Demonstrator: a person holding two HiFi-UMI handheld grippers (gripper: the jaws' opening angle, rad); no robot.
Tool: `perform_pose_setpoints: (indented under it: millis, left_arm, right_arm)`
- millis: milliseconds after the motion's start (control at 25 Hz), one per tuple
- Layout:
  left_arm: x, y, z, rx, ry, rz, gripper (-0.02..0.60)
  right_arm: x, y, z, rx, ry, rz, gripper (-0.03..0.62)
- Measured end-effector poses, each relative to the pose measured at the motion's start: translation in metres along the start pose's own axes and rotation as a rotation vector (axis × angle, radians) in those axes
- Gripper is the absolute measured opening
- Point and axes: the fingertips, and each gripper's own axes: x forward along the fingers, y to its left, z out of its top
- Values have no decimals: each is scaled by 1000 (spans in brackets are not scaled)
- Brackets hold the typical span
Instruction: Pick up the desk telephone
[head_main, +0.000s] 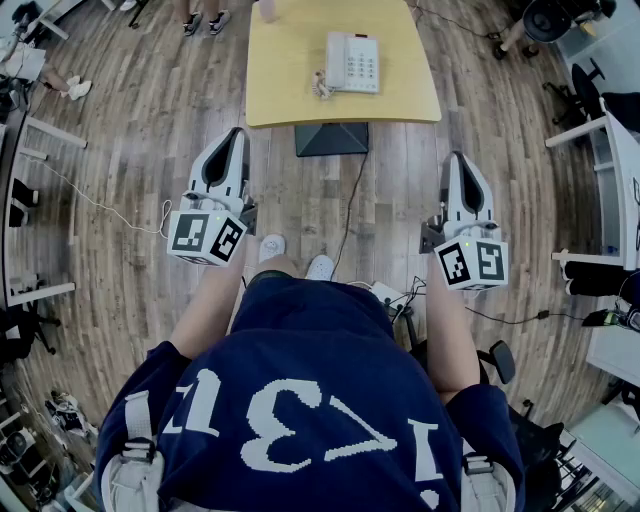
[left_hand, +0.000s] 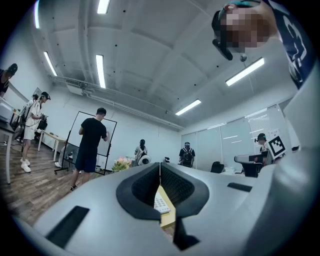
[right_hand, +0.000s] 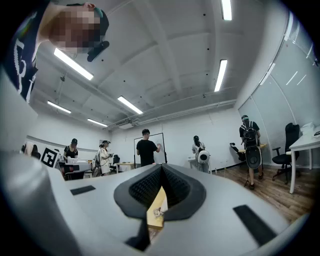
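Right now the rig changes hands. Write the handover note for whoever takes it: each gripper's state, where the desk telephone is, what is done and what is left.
Left gripper: fingers shut, nothing between them, held out short of the table.
Right gripper: the same, fingers shut and empty.
Desk telephone: lies near the middle of the yellow table ahead, apart from both grippers.
Done: nothing yet; the telephone is untouched.
Left: step up to the table, open the fingers, close them on the telephone and lift it.
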Motion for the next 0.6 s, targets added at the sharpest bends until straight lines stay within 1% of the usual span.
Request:
perform_pose_setpoints:
  millis: [280, 440, 600]
  left_arm:
    - [-2, -1, -3, -5, 5, 5, 18]
    - [5, 3, -4, -2, 12, -1, 18]
    - [22, 10, -7, -5, 15, -5, 18]
  right_arm:
    - [5, 6, 5, -11, -9, 29, 25]
    - [12, 5, 8, 14, -30, 20, 25]
    - [24, 4, 9, 44, -46, 39, 25]
